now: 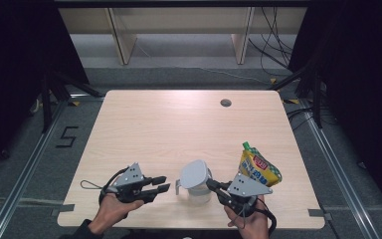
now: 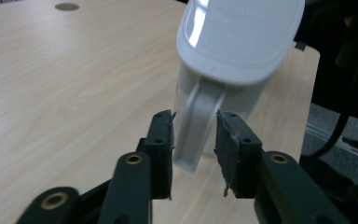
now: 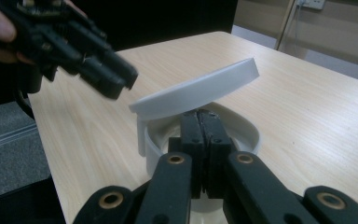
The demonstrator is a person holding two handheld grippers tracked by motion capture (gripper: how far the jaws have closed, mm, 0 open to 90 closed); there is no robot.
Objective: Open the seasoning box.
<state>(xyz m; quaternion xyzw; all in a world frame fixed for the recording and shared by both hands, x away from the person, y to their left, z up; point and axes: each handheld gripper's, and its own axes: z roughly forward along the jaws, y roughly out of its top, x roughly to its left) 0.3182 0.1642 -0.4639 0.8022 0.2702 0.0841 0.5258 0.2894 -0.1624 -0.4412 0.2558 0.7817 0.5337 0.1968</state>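
Observation:
A white plastic jug (image 1: 198, 193) stands near the table's front edge, its white lid (image 1: 194, 173) tilted up on one side. My right gripper (image 1: 210, 183) is shut, and its tips (image 3: 200, 114) reach over the jug's rim (image 3: 249, 128) under the raised lid (image 3: 196, 91). My left gripper (image 1: 165, 183) is open, just left of the jug. In the left gripper view the jug's handle (image 2: 198, 121) stands in line with the gap between the left gripper's jaws (image 2: 195, 116), and the pads do not press on it. The left gripper (image 3: 107, 77) also shows in the right gripper view.
A yellow snack pouch with a green cap (image 1: 258, 168) lies right of the jug, close behind my right hand. A small round grommet hole (image 1: 225, 103) sits at the far side of the wooden table (image 1: 169, 129). The front table edge is near both hands.

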